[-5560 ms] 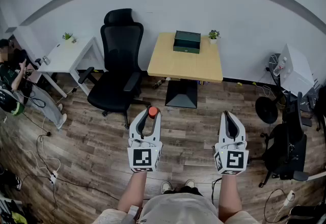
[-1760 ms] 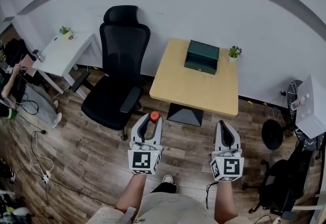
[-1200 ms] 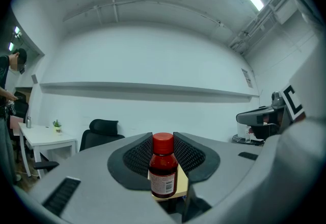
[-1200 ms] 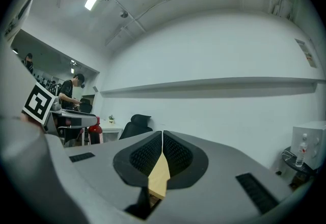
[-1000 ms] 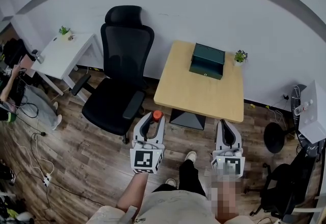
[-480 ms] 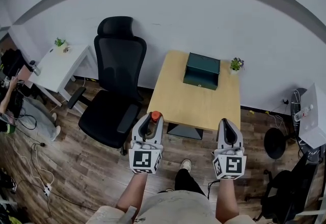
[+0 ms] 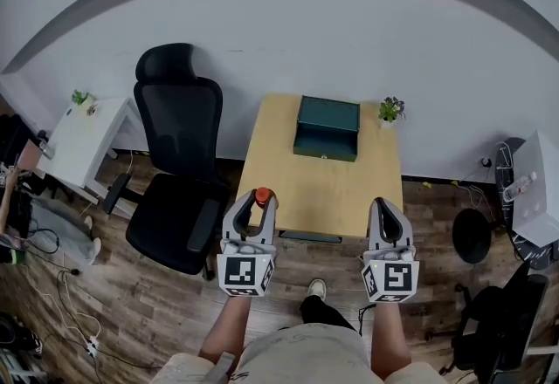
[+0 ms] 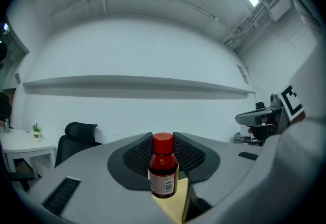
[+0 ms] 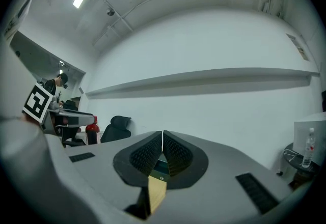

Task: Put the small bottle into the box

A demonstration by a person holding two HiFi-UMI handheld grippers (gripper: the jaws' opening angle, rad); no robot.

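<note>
Between the fingers (image 8: 133,156) of your left gripper (image 7: 251,204) stands the small bottle (image 8: 163,169). It is upright with its red cap on top, and the fingers grip it on both sides. Your right gripper (image 7: 389,209) has its fingers (image 9: 147,152) closed together with nothing between them. Both grippers point level and sit by the near edge of the table (image 7: 349,190).

The box (image 7: 327,127) is dark green and sits at the far end of the table, well apart from the bottle. Its lid looks shut from up here, so I think you need the right gripper to lift the lid first. Go to the box slowly and hold the bottle straight up so it does not tip. Let go only when the bottle is low inside the box. Watch the small plant (image 7: 389,109) just beside the box on the right, because a wide swing could knock it over.

The table is light wood and bare but for the box and the plant. A black chair (image 7: 179,155) stands to its left. Past that is a white side table (image 7: 83,138) with another little plant (image 7: 81,99) on it. The floor (image 7: 131,304) is dark wood, and the wall (image 7: 349,24) behind is plain white
</note>
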